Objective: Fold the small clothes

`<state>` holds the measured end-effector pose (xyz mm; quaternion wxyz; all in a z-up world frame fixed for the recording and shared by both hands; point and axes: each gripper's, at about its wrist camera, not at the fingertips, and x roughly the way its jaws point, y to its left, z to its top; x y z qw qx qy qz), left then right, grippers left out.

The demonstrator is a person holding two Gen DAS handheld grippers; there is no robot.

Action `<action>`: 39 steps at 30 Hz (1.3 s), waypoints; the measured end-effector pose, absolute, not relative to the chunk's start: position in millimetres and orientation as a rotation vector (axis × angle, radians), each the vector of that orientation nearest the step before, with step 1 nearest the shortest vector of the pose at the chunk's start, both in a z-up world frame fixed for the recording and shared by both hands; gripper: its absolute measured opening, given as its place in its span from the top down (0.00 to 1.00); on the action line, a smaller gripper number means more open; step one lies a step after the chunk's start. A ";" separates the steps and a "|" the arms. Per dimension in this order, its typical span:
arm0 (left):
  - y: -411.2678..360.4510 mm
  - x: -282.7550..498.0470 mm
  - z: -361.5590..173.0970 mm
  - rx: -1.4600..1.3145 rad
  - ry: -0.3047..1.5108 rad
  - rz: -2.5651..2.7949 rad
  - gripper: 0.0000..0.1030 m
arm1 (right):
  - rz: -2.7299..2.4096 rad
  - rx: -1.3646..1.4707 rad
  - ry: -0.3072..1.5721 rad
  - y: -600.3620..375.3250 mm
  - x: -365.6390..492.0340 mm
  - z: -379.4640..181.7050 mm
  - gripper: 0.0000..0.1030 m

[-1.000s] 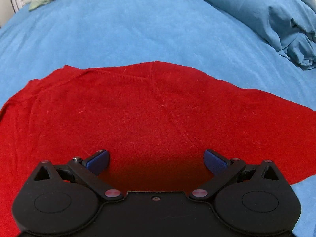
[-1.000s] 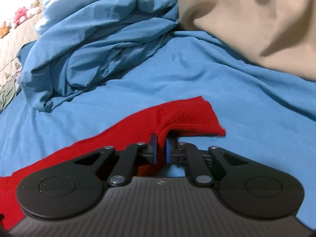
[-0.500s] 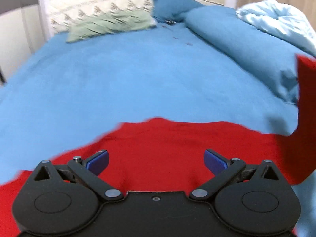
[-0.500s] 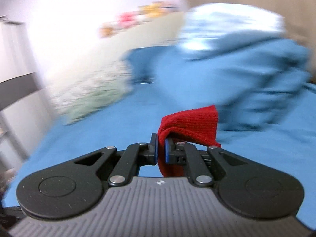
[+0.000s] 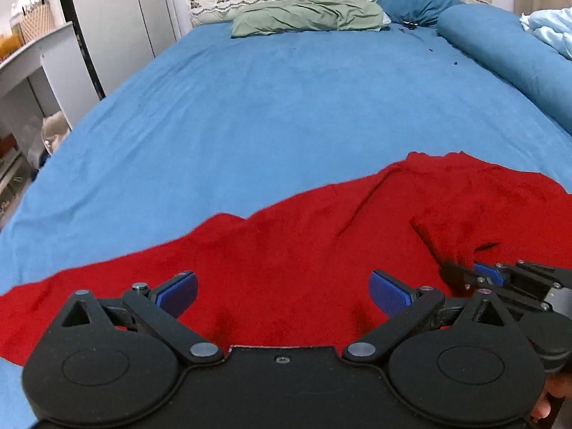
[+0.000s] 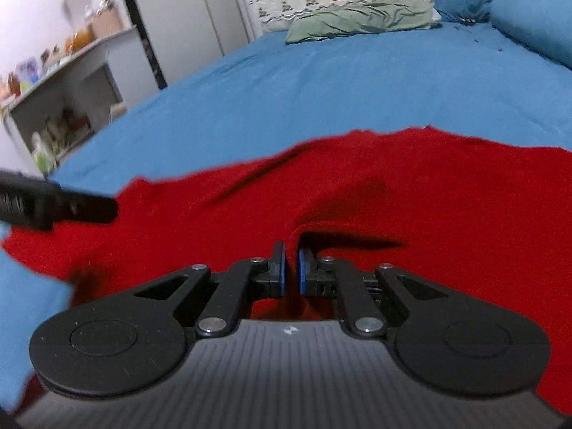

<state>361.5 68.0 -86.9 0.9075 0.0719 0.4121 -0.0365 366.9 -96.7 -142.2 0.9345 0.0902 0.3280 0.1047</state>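
A red knit sweater (image 5: 304, 236) lies spread on the blue bed sheet (image 5: 286, 107). My left gripper (image 5: 282, 287) hovers over its near part, open, with nothing between the blue pads. At the right edge of the left wrist view my right gripper (image 5: 481, 279) rests low on the cloth. In the right wrist view the right gripper (image 6: 292, 268) has its jaws starting to open, a fold of the red sweater (image 6: 429, 196) still between the pads. One left finger (image 6: 71, 209) shows blurred at the left.
A green pillow (image 5: 307, 18) and a quilted headboard stand at the far end of the bed. A long blue bolster (image 5: 500, 53) runs along the right side. Grey shelves with clutter (image 6: 64, 89) stand beyond the bed's left edge.
My right gripper swept the held sleeve across and down onto the sweater's body. Both views swung round to face the headboard. The left gripper stayed open and drew back toward the sweater's near edge.
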 end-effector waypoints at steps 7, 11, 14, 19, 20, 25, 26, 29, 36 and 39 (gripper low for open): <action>20.4 356.6 -78.9 0.194 0.791 -0.251 0.00 | 0.238 0.000 0.642 -120.0 323.7 -121.3 0.20; -35.4 360.2 -95.7 0.292 0.784 -0.377 0.04 | 0.170 -0.078 0.663 -156.4 292.8 -120.1 0.20; -61.8 376.0 -120.2 0.306 0.818 -0.371 0.20 | 0.108 -0.071 0.688 -183.3 269.4 -118.3 0.19; -61.1 404.0 -138.6 0.194 0.829 -0.305 0.28 | 0.007 -0.050 0.703 -216.7 238.5 -116.5 0.18; -54.5 404.5 -137.2 0.160 0.824 -0.285 0.28 | -0.003 -0.039 0.704 -220.7 235.5 -117.3 0.18; -6.1 399.2 -130.7 0.001 0.790 -0.148 0.30 | -0.050 0.024 0.699 -242.3 225.8 -122.3 0.18; 4.8 397.0 -132.6 -0.037 0.800 -0.152 0.31 | -0.059 0.037 0.699 -245.4 224.7 -123.5 0.18; 20.3 392.1 -140.1 -0.092 0.827 -0.212 0.28 | -0.097 0.060 0.700 -250.2 223.3 -126.4 0.18; 13.7 390.7 -145.9 -0.101 0.794 -0.220 0.37 | -0.196 -0.009 0.704 -249.7 228.4 -130.6 0.05; 14.6 395.4 -147.6 -0.104 0.805 -0.208 0.89 | -0.222 -0.049 0.720 -251.4 230.4 -135.9 0.05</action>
